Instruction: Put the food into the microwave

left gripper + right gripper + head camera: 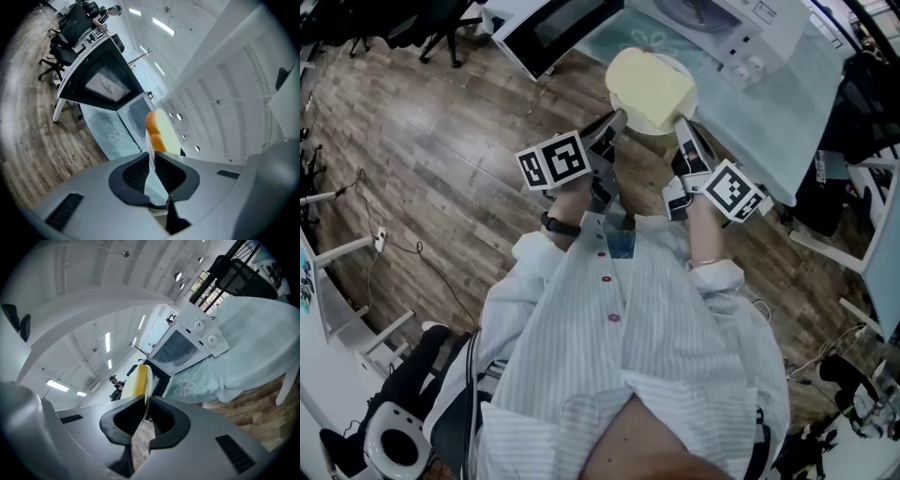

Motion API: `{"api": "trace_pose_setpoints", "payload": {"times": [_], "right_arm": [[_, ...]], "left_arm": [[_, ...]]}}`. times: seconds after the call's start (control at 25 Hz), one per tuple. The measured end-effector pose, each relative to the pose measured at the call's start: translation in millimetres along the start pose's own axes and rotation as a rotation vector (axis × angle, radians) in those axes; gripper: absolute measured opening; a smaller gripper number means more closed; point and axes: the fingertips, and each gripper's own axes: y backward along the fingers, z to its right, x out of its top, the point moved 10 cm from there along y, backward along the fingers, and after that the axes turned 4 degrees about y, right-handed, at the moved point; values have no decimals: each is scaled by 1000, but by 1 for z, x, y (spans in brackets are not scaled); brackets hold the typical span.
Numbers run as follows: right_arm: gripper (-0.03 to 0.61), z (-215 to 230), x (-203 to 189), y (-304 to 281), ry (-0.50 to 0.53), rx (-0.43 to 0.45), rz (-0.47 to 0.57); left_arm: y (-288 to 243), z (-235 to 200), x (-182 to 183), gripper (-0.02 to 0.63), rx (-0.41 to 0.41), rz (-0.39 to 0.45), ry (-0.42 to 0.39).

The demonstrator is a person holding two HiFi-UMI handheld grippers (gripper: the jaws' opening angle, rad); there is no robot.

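Note:
A white plate (678, 67) carries a pale yellow slab of food (649, 86) with an orange crust. I hold it in the air between both grippers, in front of the white microwave (722, 23). My left gripper (614, 122) is shut on the plate's left rim and my right gripper (682, 127) on its right rim. In the left gripper view the jaws (151, 157) pinch the thin plate edge (150, 149), with the food (159, 131) beyond. The right gripper view shows the same grip (147, 398) on the plate (149, 378) and food (136, 380). The microwave door (553, 28) stands open.
The microwave (187, 348) sits on a table under a pale teal cloth (787, 103), whose edge lies just right of the plate. Wooden floor (441, 141) stretches to the left. Office chairs (65, 42) stand far off behind the door (101, 82).

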Motion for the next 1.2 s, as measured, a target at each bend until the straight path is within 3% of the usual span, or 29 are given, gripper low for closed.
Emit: {"api": "trace_pose_setpoints", "payload": {"times": [0.64, 1.2], "right_arm": [[52, 10, 1, -52, -38, -63, 7], [52, 50, 77, -118, -82, -85, 9]], "left_arm": [[-29, -34, 42, 31, 4, -62, 16], [-126, -31, 103, 31, 12, -102, 11]]}}
